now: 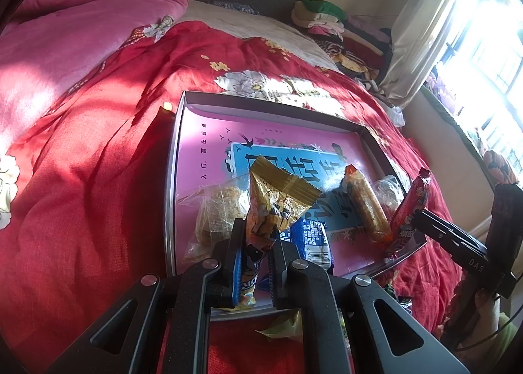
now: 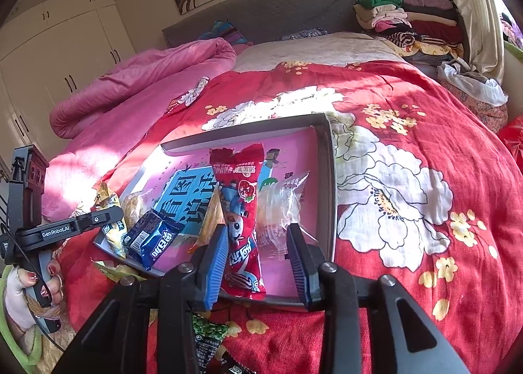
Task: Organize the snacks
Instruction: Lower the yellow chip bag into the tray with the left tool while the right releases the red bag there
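**SNACK SORT: JAW STATUS, TWO VIEWS**

**Left wrist view.** My left gripper (image 1: 258, 256) is clamped on a gold-and-orange snack packet (image 1: 278, 200). Pads press its lower end; the packet stands upright w/ its crimped top up, over the near edge of the pink-lined box tray (image 1: 183, 132). The tray sits on the red floral bedspread (image 1: 98, 161). Inside the tray, L to R: clear bag w/ a crumbly cake (image 1: 217, 210), blue biscuit pack (image 1: 310, 240) just behind my fingers, orange-wrapped roll (image 1: 366, 207), second clear bag (image 1: 389, 191). My right gripper (image 1: 421, 220) enters from the right edge, w/ the red strawberry packet (image 1: 408, 210) at its tip, propped on the tray's right rim. A yellow-green wrapper (image 1: 281, 328) lies on the spread, near side of the tray.

**Right wrist view.** My right gripper's jaws stand apart. The red strawberry packet (image 2: 242, 220) lies between them, leaning on the left pad (image 2: 217, 263); the right pad (image 2: 299, 263) is clear of it. No clamp. The packet's lower end rests inside the tray (image 2: 327, 178) at the near rim. Clear bag (image 2: 281, 207) just right of it, blue biscuit pack (image 2: 153, 240) to the left. A green packet (image 2: 209, 334) lies on the spread below my fingers. The left gripper (image 2: 111, 220) shows at far left, a hand (image 2: 39, 279) on its grip.
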`<state>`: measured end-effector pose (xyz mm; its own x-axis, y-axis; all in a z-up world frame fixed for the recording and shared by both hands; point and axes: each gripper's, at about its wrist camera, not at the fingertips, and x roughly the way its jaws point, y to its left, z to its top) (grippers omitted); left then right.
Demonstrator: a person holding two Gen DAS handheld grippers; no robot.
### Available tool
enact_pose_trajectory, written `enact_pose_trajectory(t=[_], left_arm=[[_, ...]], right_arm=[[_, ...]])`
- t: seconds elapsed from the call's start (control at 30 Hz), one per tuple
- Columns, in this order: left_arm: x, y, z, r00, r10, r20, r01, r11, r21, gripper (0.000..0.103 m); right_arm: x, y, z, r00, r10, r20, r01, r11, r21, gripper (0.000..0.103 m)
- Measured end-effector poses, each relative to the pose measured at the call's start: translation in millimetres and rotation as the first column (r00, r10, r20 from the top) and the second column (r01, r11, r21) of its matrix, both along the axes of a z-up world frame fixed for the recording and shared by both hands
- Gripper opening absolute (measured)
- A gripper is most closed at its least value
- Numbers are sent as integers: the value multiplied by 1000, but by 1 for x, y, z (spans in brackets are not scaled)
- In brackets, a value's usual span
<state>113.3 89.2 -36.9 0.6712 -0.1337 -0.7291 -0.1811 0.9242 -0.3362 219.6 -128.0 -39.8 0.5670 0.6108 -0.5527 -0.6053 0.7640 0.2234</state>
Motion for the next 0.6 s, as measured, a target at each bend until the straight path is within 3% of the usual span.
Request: enact_pose_trajectory(t=[0.47, 0.6], left_arm=[[-1, 2, 0, 1000, 15, -9, -15, 1000, -7, 21], [-3, 3, 2, 1000, 23, -7, -23, 1000, -3, 32]], right_arm=[[-4, -3, 5, 999, -21, 32, 21, 1000, -8, 46], [-5, -4, 6, 999, -26, 37, 26, 1000, -10, 48]])
